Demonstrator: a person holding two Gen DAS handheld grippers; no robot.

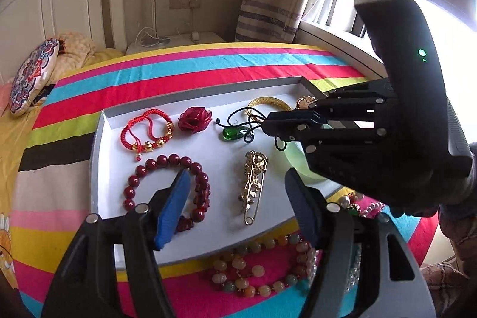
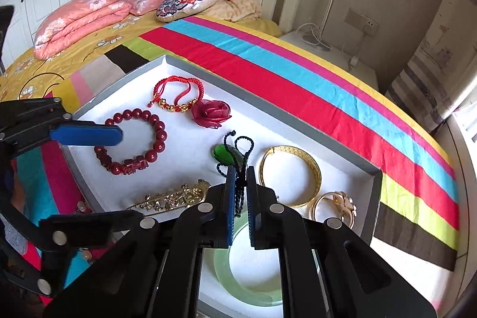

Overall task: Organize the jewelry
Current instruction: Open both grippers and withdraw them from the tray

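A white tray [image 1: 223, 169] [image 2: 190, 151] lies on a striped cloth and holds jewelry. My right gripper [image 2: 240, 178] [image 1: 269, 125] is shut on the dark cord [image 2: 238, 195] of a green pendant [image 2: 220, 151] [image 1: 231, 133], which rests on the tray floor. My left gripper [image 1: 238, 204] [image 2: 128, 178] hangs open over the tray's near side, with nothing between its blue pads [image 1: 173, 210]. Under it lie a dark red bead bracelet [image 1: 131, 187] [image 2: 161, 136] and a gold brooch pin [image 1: 253, 181] [image 2: 176, 197]. A pale green bangle [image 2: 226, 270] sits below my right gripper.
The tray also holds a red cord bracelet [image 1: 149, 144] [image 2: 179, 108], a red fabric rose [image 1: 195, 118] [image 2: 211, 113], a gold bangle [image 1: 268, 103] [image 2: 316, 169] and a flower ring [image 2: 340, 201]. A multicolour bead necklace [image 1: 256, 270] and pearls [image 1: 345, 200] lie on the cloth outside the tray.
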